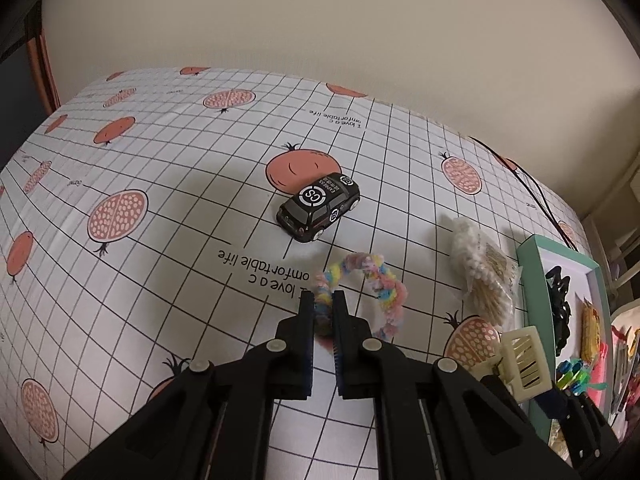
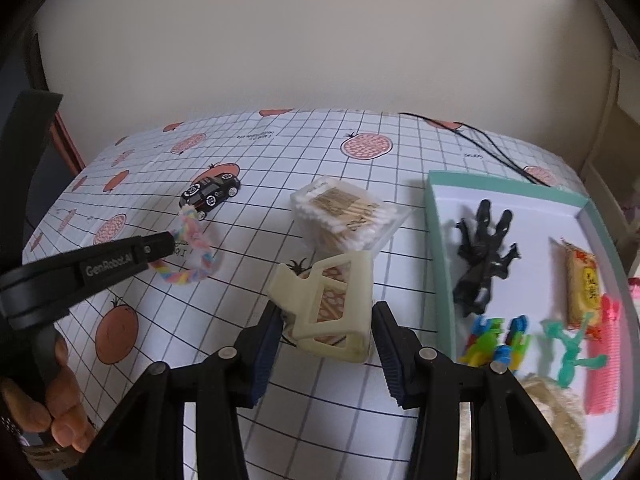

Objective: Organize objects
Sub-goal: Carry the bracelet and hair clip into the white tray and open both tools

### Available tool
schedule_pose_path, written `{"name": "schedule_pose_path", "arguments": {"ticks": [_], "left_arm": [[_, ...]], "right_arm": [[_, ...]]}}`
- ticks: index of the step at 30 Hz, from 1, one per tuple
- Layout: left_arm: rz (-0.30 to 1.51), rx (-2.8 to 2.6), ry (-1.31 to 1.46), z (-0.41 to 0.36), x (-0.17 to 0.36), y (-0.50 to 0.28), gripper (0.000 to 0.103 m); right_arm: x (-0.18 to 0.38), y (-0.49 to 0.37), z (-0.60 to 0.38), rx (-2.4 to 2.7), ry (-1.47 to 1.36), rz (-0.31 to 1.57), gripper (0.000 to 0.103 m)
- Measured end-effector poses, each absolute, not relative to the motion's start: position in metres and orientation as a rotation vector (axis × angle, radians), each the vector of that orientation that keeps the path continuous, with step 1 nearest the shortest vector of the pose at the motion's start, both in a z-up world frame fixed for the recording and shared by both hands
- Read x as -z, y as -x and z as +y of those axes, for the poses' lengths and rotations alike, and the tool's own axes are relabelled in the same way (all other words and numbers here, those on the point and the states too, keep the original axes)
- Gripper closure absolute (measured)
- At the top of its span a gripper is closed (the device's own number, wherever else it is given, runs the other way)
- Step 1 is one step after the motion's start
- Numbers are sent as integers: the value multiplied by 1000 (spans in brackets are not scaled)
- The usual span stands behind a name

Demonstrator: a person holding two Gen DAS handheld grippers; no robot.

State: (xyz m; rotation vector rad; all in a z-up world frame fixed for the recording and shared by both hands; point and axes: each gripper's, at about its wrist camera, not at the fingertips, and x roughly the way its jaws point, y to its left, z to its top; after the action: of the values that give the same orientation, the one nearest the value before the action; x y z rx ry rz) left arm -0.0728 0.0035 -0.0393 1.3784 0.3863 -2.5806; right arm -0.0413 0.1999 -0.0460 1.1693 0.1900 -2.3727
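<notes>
Both tongs are angling steeply down over the bench. The left tongs point(image 1: 323, 312) are pinching a pastel chenille loop point(image 1: 372, 292) near the bench's middle. The right tongs point(image 2: 326, 330) are clamping a cream claw hair clip point(image 2: 332, 308) beside the teal tray point(image 2: 442, 256). Only the right view is showing the tray's contents and the person's hand point(image 2: 60, 396). A toy car point(image 1: 318, 208) and cotton-swab pack point(image 2: 344, 216) are lying beyond.

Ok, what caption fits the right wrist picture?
Right gripper holds a cream hair claw; left gripper pinches a rainbow scrunchie.
</notes>
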Motion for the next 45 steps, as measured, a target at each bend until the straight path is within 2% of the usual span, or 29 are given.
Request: {"name": "schedule_pose_path", "arguments": {"ticks": [12, 26, 36, 45], "left_arm": [[383, 2611, -1329, 15, 20, 60, 95], [390, 2708, -1236, 52, -10, 48, 95], [408, 2775, -1238, 92, -14, 50, 95], [344, 2848, -1277, 135, -14, 50, 95]], "right_arm": [[26, 35, 221, 2409, -1119, 220, 54], [-2, 35, 262, 2475, -1030, 102, 54], [1, 51, 311, 2553, -1072, 34, 54], [8, 64, 359, 2621, -1125, -46, 54]]}}
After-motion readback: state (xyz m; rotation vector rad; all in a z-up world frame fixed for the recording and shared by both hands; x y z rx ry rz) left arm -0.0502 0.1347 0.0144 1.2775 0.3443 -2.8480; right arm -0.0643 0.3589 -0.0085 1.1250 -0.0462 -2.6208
